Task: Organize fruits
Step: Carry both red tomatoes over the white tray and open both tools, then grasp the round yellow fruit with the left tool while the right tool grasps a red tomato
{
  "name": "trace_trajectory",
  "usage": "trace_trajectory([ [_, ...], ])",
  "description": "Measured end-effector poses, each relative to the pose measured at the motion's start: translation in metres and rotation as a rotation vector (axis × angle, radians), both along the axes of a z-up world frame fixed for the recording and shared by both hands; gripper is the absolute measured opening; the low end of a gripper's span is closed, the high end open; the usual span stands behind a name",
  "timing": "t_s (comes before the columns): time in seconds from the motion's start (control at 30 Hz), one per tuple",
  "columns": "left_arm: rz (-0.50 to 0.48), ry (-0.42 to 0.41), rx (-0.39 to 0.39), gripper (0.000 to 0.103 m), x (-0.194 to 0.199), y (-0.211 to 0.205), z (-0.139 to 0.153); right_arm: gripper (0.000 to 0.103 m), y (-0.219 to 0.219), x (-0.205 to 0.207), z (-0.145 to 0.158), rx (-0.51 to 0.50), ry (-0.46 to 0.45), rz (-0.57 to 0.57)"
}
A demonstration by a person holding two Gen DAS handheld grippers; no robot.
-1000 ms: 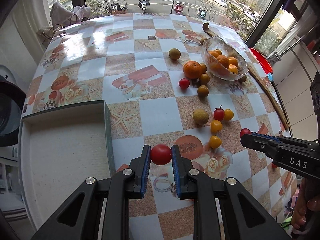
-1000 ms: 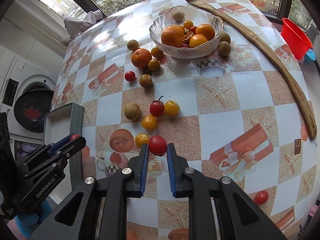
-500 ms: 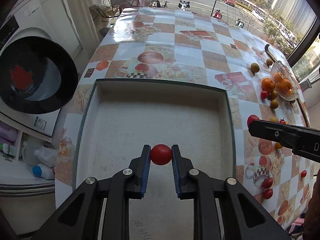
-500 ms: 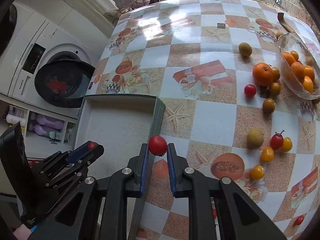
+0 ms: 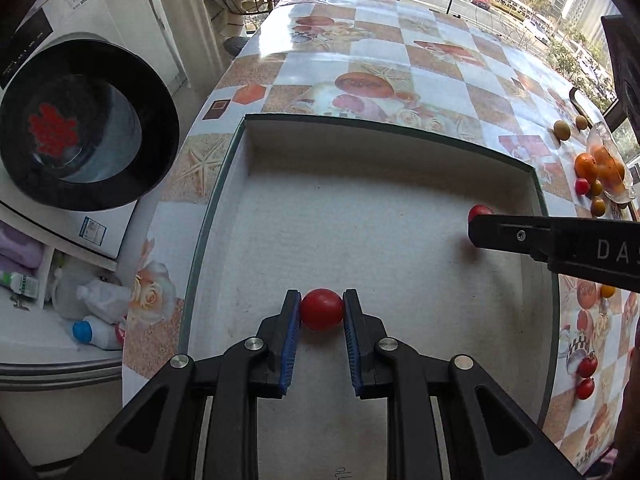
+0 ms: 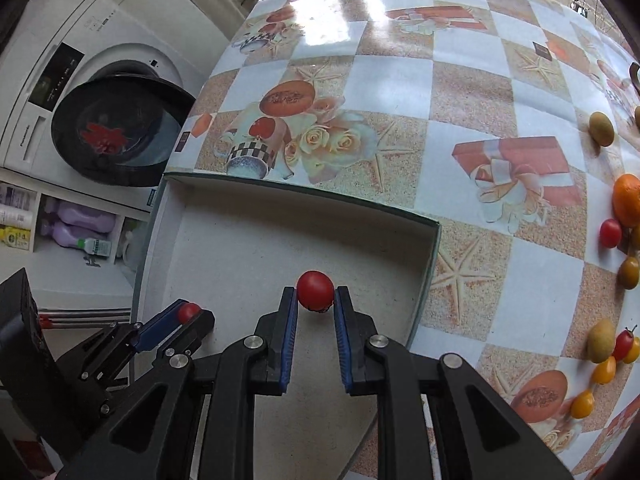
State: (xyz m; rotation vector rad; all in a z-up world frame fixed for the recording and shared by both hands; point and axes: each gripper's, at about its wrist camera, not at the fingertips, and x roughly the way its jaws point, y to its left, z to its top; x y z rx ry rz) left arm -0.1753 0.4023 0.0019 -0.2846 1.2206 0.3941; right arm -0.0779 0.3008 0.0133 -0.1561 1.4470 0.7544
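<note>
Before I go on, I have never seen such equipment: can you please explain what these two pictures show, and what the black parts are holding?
No robot is here: a person holds one pair of tongs in each hand, and each carries a wide-angle camera looking along its fingers. One picture is from the left tongs, the other from the right tongs. Each pair grips a small red tomato: the left tomato and the right tomato, both above a shallow white tray. The tray sits on a table with a patterned cloth. More small fruits and an orange lie further away. A washing machine stands beside the table.
</note>
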Motion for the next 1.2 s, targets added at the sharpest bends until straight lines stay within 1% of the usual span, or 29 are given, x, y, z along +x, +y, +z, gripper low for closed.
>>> trace_trajectory([
  [0.1,-0.028,0.009,0.030,0.023,0.003,-0.004,0.000,0.020,0.004,-0.001,-0.006,-0.022,0.002,0.005],
  [0.17,-0.037,0.020,0.045,0.026,0.004,-0.006,0.000,0.021,0.004,0.000,-0.008,-0.019,0.007,0.005],
  [0.2,-0.034,0.023,0.059,0.040,0.005,-0.006,0.000,0.022,0.006,-0.001,-0.009,-0.021,0.009,0.007],
  [0.23,-0.030,0.026,0.063,0.073,0.004,-0.005,0.000,0.025,0.007,0.000,-0.009,-0.015,0.014,0.009],
  [0.27,-0.022,0.019,0.068,0.085,0.003,-0.004,0.001,0.028,0.007,0.000,-0.008,-0.005,0.023,0.010],
  [0.3,-0.014,0.000,0.081,0.087,0.002,-0.004,0.003,0.041,0.007,0.001,-0.007,-0.002,0.023,0.006],
  [0.33,-0.018,-0.005,0.083,0.087,0.001,-0.003,0.004,0.057,0.005,0.001,-0.005,0.012,0.020,0.001],
  [0.37,-0.024,0.002,0.081,0.087,0.001,-0.003,0.004,0.061,0.004,0.001,-0.001,0.030,0.018,-0.004],
  [0.4,-0.026,0.014,0.083,0.087,0.001,-0.003,0.003,0.071,0.001,0.001,0.004,0.047,0.014,-0.012],
  [0.43,-0.028,0.023,0.084,0.087,0.001,-0.004,0.002,0.075,-0.003,0.001,0.009,0.065,0.013,-0.022],
  [0.5,-0.041,0.034,0.077,0.087,0.001,-0.006,0.001,0.080,-0.010,0.002,0.020,0.096,0.013,-0.045],
  [0.67,-0.091,0.029,0.101,0.087,0.004,-0.024,0.013,0.080,-0.043,0.007,0.041,0.128,-0.013,-0.125],
  [0.8,-0.138,0.004,0.107,0.087,0.016,-0.045,0.026,0.080,-0.090,0.012,0.048,0.106,-0.035,-0.226],
  [1.0,-0.238,-0.043,0.085,0.087,0.044,-0.089,0.045,0.080,-0.170,0.015,0.041,0.032,-0.039,-0.379],
  [1.2,-0.342,-0.081,0.059,0.087,0.074,-0.138,0.057,0.080,-0.240,0.009,0.029,-0.039,-0.037,-0.499],
])
